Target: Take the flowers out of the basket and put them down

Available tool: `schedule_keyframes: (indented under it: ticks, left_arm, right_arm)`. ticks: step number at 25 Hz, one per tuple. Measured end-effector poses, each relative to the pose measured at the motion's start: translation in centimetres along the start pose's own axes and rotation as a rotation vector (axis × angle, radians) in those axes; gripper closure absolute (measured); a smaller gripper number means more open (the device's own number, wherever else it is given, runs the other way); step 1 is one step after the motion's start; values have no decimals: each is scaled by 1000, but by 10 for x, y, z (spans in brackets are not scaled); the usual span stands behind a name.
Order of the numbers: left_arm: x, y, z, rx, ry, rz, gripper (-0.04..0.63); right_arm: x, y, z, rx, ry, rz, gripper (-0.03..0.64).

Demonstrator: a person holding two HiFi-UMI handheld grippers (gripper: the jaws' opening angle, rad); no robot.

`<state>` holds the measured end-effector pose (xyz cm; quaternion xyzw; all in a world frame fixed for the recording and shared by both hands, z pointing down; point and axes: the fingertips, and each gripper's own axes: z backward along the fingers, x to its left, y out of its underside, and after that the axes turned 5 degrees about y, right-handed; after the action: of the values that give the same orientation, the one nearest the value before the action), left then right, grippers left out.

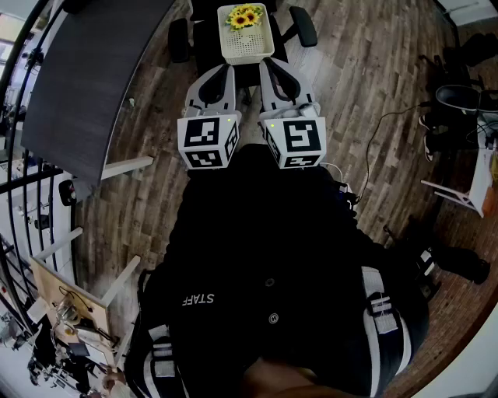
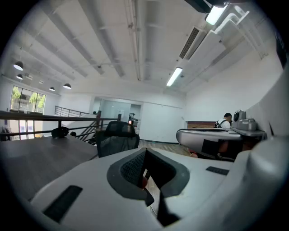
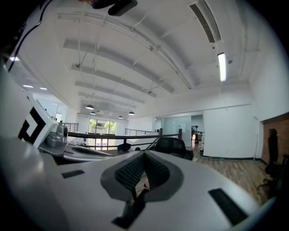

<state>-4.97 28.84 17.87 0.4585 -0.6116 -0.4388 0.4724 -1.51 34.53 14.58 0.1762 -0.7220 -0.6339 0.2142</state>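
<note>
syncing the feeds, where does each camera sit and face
Head view: on the head, steeply down at left gripper, right gripper, basket of flowers; black jacket shows.
Left gripper view: on it, level past shut jaws at mesh chair.
Right gripper view: likewise; left gripper at its left.
Shared: both gripper views show that chair.

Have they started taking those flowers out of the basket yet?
Nothing is done yet: the flowers sit in the basket. In hand: nothing, since the left gripper and right gripper are shut and empty, pointing toward it. All the lifting out and setting down remains.
</note>
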Motion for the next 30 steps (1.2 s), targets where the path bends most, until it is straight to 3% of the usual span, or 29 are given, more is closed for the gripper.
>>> schedule_keyframes:
  ticks: [14,23,30]
  left_arm:
    - [47,22,15,10,-77,72,598]
    - [72,48,22,36,-109,147,598]
    - [101,74,16,96,-168,209,598]
  right_arm:
    - [11,21,-15,48,49,-4,604]
    - [34,36,-27,93,15,38,604]
    - [3,54,-40,163,60,45,604]
